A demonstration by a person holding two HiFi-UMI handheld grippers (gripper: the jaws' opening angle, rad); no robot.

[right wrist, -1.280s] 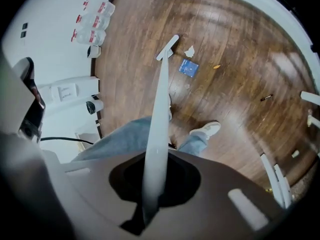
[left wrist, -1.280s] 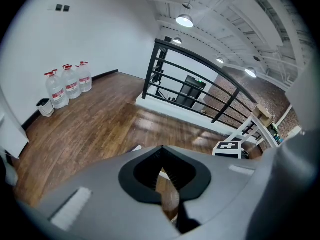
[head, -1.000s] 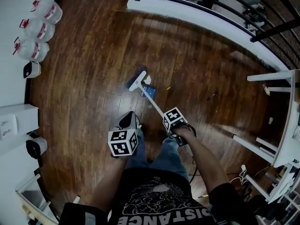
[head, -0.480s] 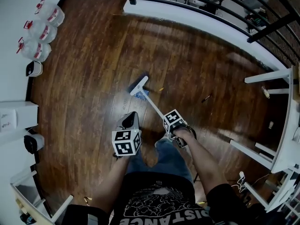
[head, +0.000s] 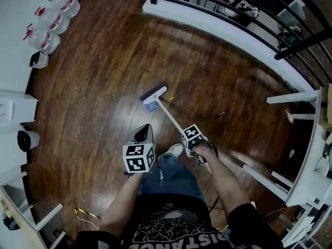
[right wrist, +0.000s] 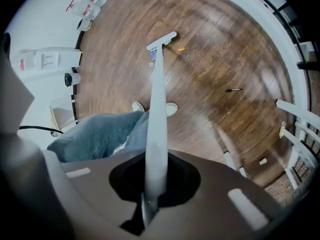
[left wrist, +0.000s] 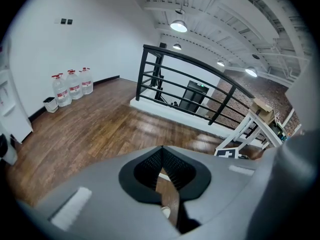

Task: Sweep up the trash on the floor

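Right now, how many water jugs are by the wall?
3: the nearest jug, the middle one and the farthest one, in a row against the wall. None looks hidden.

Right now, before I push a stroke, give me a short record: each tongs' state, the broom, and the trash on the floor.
Left tongs: shut, empty
Right tongs: shut on broom handle
Broom head: low, ahead of shoe
Blue scrap: beside broom head, person's side
Orange bit: just right of head
Dark stick: farther right, clear of broom
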